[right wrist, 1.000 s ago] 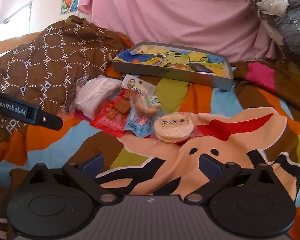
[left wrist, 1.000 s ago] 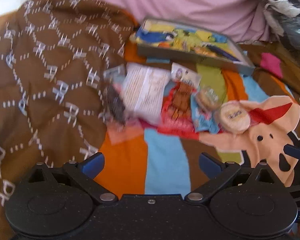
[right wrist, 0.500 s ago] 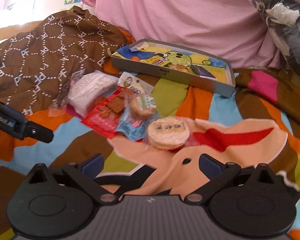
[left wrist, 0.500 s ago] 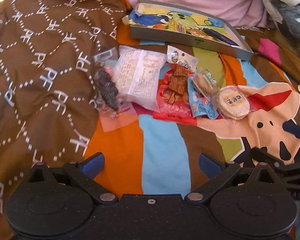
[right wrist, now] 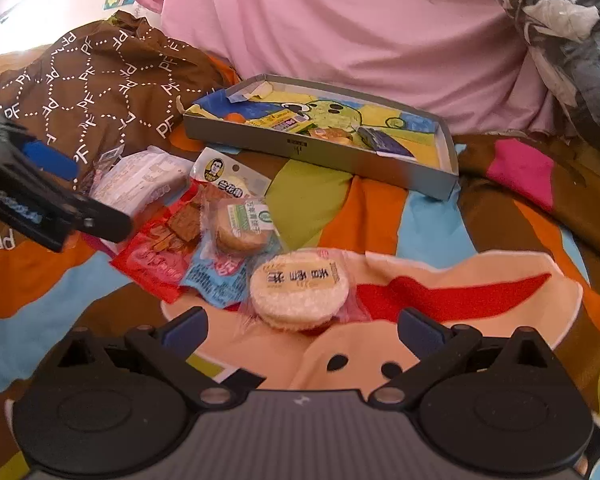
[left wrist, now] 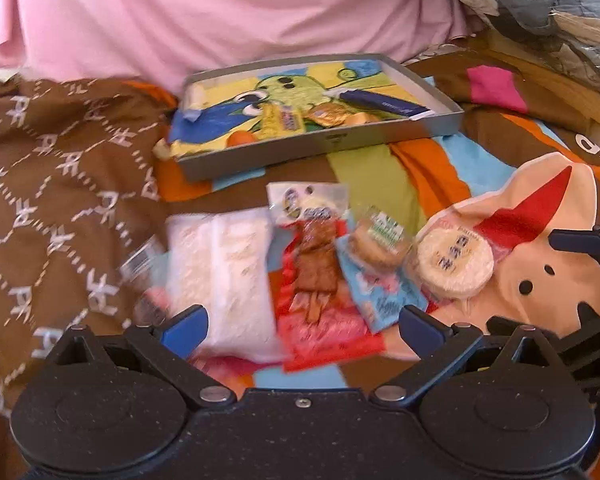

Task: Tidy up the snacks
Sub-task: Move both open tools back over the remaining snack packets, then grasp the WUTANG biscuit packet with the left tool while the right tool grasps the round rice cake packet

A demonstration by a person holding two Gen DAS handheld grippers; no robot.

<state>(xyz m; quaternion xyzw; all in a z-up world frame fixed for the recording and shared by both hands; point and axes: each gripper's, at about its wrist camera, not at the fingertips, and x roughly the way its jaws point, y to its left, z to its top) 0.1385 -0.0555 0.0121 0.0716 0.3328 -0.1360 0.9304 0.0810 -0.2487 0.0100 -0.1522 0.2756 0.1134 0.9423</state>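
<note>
Hovering wide-jawed over snacks (left wrist: 312, 264): left gripper (left wrist: 302, 326), right gripper (right wrist: 302, 326).

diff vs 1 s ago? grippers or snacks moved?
Both grippers advanced toward the snack pile. The left gripper swung in from the brown patterned blanket, its open blue fingers now flanking the white packet and red packet. The right gripper closed in on the round white rice cracker, open too. Nothing grasped or released. Snacks and the grey cardboard tray stayed put.
</note>
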